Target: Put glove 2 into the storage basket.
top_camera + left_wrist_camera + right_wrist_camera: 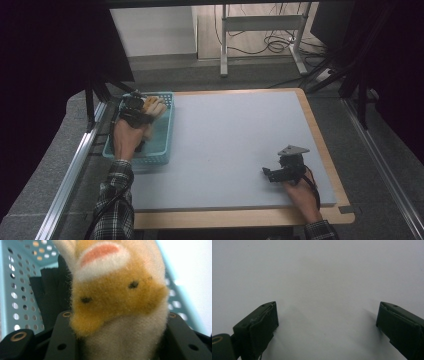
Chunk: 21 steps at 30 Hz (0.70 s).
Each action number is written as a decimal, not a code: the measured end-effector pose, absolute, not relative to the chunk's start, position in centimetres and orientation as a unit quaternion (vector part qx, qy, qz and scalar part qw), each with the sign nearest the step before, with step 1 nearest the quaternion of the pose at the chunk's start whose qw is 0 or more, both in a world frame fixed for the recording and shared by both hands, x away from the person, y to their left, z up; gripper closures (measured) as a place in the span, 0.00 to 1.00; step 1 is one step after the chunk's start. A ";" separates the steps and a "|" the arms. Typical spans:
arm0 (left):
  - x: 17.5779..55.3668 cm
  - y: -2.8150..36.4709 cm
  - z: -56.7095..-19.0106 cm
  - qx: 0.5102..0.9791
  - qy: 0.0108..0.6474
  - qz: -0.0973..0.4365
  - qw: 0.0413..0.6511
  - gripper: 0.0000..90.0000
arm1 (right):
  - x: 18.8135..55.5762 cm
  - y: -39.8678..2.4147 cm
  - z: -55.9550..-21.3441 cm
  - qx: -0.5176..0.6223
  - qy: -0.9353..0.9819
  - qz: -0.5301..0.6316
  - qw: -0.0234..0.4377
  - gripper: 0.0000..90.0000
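Observation:
An orange and white plush toy [117, 297] with two small dark eyes and a pink patch sits squeezed between the black jaws of my left gripper [120, 340]. In the high view the left gripper [137, 111] holds the plush toy [154, 106] over the far end of a teal perforated basket [167, 131] at the table's left edge. A dark cloth-like thing [52, 292] lies in the basket behind the toy. My right gripper [269, 174] rests low over the grey mat near the front right; its jaws [327, 325] stand wide apart with nothing between them.
The grey mat [235, 140] covers most of the wooden table [330, 150]. A metal rail [75, 165] runs along the left side beside the basket. A table frame and cables [265, 40] stand on the floor beyond the far edge.

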<state>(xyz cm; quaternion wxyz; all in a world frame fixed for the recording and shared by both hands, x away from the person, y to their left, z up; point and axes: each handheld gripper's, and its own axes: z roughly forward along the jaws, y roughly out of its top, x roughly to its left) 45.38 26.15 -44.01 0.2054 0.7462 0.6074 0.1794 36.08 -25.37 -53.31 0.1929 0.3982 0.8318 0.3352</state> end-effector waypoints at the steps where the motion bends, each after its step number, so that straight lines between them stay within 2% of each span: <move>1: 45.7 26.2 -44.4 0.745 0.610 0.176 0.202 0.60 | 36.1 -25.4 -53.3 0.398 0.832 0.335 0.193 0.04; 16: 49.0 23.8 -49.1 0.772 0.605 0.131 0.145 0.56 | 36.1 -25.4 -53.3 0.398 0.832 0.336 0.193 0.04; 18: 49.2 23.4 -49.5 0.779 0.600 0.121 0.133 0.50 | 36.1 -25.4 -53.3 0.398 0.832 0.336 0.193 0.04; 21: 49.3 23.4 -49.8 0.789 0.594 0.112 0.113 0.32 | 36.1 -25.4 -53.3 0.398 0.832 0.336 0.193 0.04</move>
